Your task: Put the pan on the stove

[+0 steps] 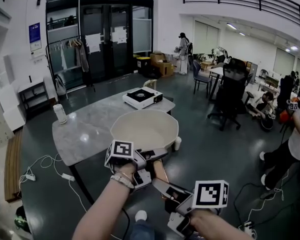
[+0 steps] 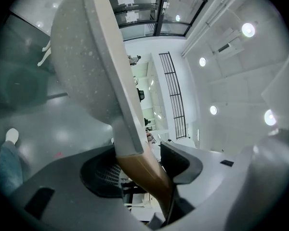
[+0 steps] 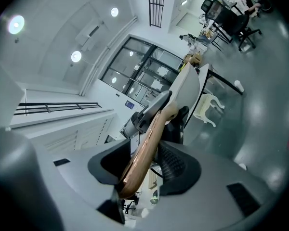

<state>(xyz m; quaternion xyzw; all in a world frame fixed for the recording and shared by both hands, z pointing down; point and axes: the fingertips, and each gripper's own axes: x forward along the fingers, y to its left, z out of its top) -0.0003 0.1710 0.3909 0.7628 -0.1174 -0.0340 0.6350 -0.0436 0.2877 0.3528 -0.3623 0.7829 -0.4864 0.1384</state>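
Holding the pan (image 1: 145,129) with both claws, I see it right in front of me at 12 o'clock. It is a big, pale, round pan with a brown handle (image 1: 159,170). The handle points back at me, toward 6 o'clock.

My left claw (image 2: 142,165) is squeezed tight on the handle, close to the bowl. In the left gripper view the brown wood sits between its two jaws, and the pale bowl goes up and away toward 11 o'clock.

My right claw (image 3: 144,162) is squeezed on the same handle, nearer its end. From above it sits at 5 o'clock from the left claw. In the right gripper view the wood runs between the jaws and up toward 1 o'clock, and both sides press on it.

The bowl of the pan is over the near edge of the grey table (image 1: 85,134). I cannot tell if its bottom touches the table top.

The stove (image 1: 142,97) is a small white box with a black top. It sits on the far side of the table, at 12 o'clock past the pan. The pan is not on it, and there is bare table between them.

A white cup (image 1: 60,114) stands on the table at 10 o'clock, well apart from the pan. A black chair (image 1: 232,91) is on the floor at 2 o'clock.
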